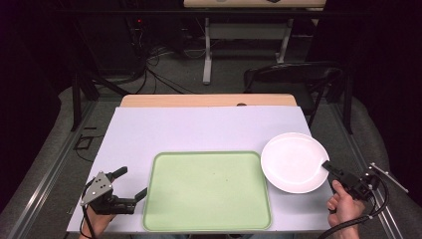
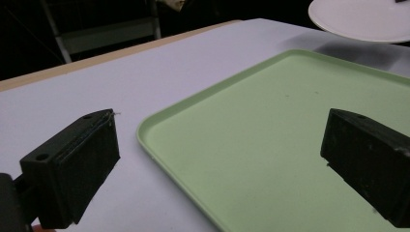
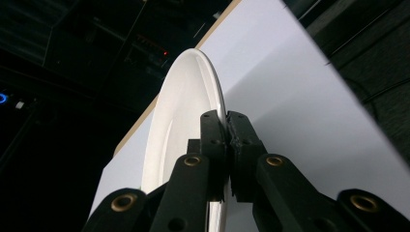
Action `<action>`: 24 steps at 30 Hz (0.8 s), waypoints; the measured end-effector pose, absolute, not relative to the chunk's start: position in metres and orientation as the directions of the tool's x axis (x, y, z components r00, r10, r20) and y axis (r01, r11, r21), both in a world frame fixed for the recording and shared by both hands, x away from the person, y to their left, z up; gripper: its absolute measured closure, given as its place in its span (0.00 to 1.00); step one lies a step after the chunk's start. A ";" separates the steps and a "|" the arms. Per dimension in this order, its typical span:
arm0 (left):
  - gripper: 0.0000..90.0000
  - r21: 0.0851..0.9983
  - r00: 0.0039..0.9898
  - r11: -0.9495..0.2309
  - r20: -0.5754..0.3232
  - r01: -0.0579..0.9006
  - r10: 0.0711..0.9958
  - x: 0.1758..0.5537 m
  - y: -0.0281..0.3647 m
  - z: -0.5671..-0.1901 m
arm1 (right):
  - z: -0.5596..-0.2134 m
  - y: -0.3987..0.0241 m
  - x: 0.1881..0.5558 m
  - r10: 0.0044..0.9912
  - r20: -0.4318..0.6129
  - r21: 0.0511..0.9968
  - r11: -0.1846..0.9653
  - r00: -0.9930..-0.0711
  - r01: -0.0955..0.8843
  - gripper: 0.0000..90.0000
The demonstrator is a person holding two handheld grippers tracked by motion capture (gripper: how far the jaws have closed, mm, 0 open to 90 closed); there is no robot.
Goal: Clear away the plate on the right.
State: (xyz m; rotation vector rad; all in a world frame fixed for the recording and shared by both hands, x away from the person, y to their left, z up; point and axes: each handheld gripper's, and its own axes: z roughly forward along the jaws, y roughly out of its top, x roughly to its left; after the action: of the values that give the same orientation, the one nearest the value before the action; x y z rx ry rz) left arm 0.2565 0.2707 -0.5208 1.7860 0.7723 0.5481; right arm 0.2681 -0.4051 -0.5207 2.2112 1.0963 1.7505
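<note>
Right gripper [image 1: 332,169] pinches white plate [image 1: 293,162] by its near rim, right of green tray [image 1: 206,191] | left gripper [image 1: 130,184] gapes, empty, over tray's left edge | risk: thin rim grip slips, plate drops

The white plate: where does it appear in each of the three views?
High view: white plate, right of the green tray, rim pinched by the right gripper.
Left gripper view: top right corner.
Right gripper view: edge-on at centre.
Shared landmark: the white table.
</note>
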 end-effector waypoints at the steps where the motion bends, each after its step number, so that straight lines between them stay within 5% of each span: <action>1: 0.00 0.941 0.685 -0.229 -0.003 0.248 0.728 0.258 0.267 -0.520 | -0.520 -0.401 0.269 0.591 0.805 0.498 -0.727 0.061 0.472 0.97; 24: 0.00 0.895 0.780 -0.296 -0.085 0.334 0.620 0.281 0.181 -0.511 | -0.520 -0.294 0.300 0.519 0.849 0.450 -0.610 -0.100 0.652 0.97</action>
State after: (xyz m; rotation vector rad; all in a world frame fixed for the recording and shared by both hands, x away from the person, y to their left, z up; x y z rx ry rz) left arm 0.2806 0.1813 -0.5115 1.9079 0.7240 0.3375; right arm 0.3004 -0.2937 -0.5199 2.1781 1.4275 1.9492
